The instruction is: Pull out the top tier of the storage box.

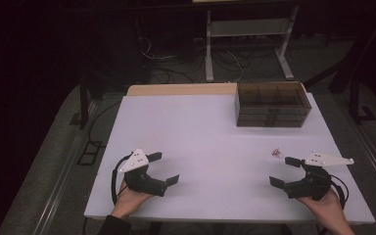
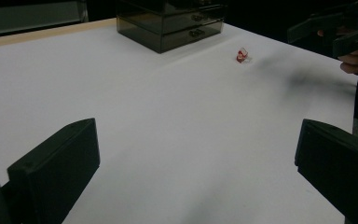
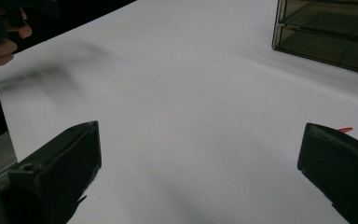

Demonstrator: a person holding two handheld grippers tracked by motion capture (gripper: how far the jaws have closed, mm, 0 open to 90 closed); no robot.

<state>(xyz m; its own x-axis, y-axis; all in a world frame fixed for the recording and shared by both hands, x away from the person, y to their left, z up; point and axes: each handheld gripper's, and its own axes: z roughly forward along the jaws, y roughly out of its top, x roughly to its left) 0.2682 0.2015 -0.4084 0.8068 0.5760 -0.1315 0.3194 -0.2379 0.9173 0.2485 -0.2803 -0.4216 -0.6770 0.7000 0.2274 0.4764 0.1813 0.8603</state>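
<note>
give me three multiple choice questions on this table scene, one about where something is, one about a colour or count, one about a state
1. Where does the small red thing lie on the white table?
A. just ahead of the right gripper
B. inside the drawer box
C. between the left gripper's jaws

2. What colour is the drawer box at the far right of the table?
A. bright yellow
B. dark smoky see-through
C. white

3. How do the left gripper jaws stand?
A. shut on the red thing
B. shut with nothing between
C. wide open, empty

Answers:
1. A, the high view shows it on the table close by that gripper's far jaw.
2. B, its inner dividers and drawers show through the dark walls.
3. C, the left gripper view shows bare table between its two jaws.
</note>
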